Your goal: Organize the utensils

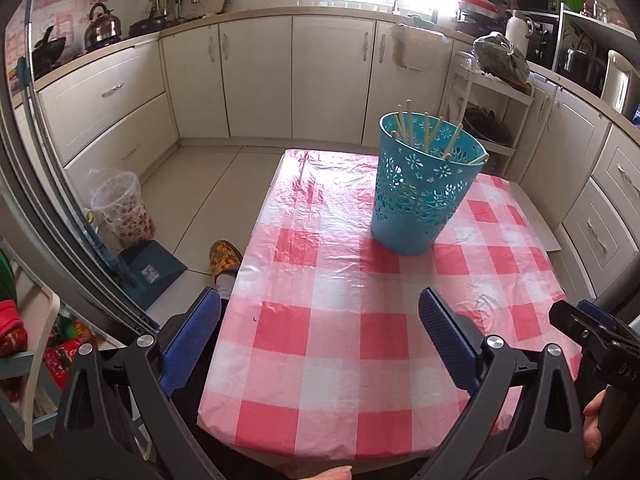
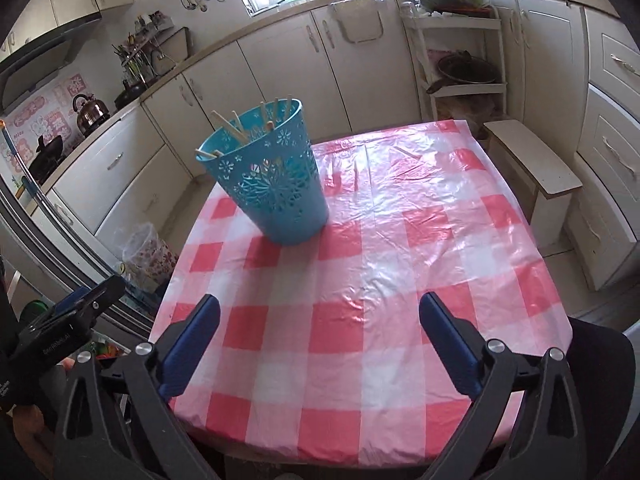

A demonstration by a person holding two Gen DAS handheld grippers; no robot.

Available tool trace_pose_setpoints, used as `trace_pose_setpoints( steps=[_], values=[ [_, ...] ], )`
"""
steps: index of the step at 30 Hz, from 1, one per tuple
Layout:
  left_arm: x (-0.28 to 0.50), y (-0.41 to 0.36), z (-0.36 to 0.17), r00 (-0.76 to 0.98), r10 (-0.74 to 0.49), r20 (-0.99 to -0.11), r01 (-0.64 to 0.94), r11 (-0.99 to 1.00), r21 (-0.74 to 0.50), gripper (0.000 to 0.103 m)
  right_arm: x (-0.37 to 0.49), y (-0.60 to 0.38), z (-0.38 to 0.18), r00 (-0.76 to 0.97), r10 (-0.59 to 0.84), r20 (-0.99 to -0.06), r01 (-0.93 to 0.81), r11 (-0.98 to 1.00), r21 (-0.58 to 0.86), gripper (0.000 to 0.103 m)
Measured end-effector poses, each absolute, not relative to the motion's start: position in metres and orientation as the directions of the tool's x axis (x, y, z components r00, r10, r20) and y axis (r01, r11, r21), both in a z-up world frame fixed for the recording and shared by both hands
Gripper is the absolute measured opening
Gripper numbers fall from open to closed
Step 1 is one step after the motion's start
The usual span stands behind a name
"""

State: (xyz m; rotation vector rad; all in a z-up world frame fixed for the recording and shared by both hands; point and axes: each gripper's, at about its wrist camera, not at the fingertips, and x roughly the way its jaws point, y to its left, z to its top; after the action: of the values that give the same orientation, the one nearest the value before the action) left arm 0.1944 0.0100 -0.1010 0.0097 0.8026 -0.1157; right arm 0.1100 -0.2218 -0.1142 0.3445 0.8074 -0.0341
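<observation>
Blue pads of the left gripper (image 1: 320, 312) fill the near edge of the left wrist view, spread wide with only checked cloth between them; it holds nothing. Jaws of the right gripper (image 2: 320, 318) stand just as wide in its own view, also holding nothing. No earlier picture is given, so only this spread can be told.

Both grippers hang over the near end of 1 table (image 1: 304, 360), covered by a pink-and-white checked plastic cloth. On its far part stands 1 teal basket (image 1: 420, 196), upright, its wall pierced with flower cut-outs. In the left wrist view it sits far and right of centre; in the right wrist view, far and left. Well apart from both grippers.

Inside the basket lean pale chopsticks (image 1: 406, 126), tips poking over the rim. About 7 tips show; the exact count cannot be told, since some overlap. No chopstick lies on the cloth.

On the floor left of the table stands 1 clear bin (image 1: 122, 210) with a red flower print and a plastic liner. Its contents cannot be made out. Beside it, nearer, lies 1 blue dustpan (image 1: 150, 272).
</observation>
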Motion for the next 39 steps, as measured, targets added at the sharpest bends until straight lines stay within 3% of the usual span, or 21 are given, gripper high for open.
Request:
trace_pose_setpoints(
  steps=[9,15,21,39],
  values=[
    [0.137,0.029,-0.063,0.679,-0.151,-0.719,0.107,0.989,-0.106,0.095,0.059,-0.204,-0.059,0.746,0.078,-0.661,0.152,0.947,0.283,0.095],
    [0.091,0.031,-0.035,0.732,-0.106,-0.673,0.107,0.993,-0.040,0.095,0.005,-0.183,-0.021,0.816,0.094,-0.571,0.112,0.942,0.316,0.096],
    [0.055,0.034,-0.020,0.766,-0.075,-0.639,0.111,0.994,0.017,0.095,-0.032,-0.164,-0.020,0.857,0.082,-0.509,0.106,0.938,0.329,0.096],
    [0.025,0.037,0.000,0.808,-0.067,-0.586,0.105,0.994,0.031,0.095,-0.047,-0.144,-0.016,0.866,0.080,-0.493,0.075,0.955,0.286,0.096]
  ],
)
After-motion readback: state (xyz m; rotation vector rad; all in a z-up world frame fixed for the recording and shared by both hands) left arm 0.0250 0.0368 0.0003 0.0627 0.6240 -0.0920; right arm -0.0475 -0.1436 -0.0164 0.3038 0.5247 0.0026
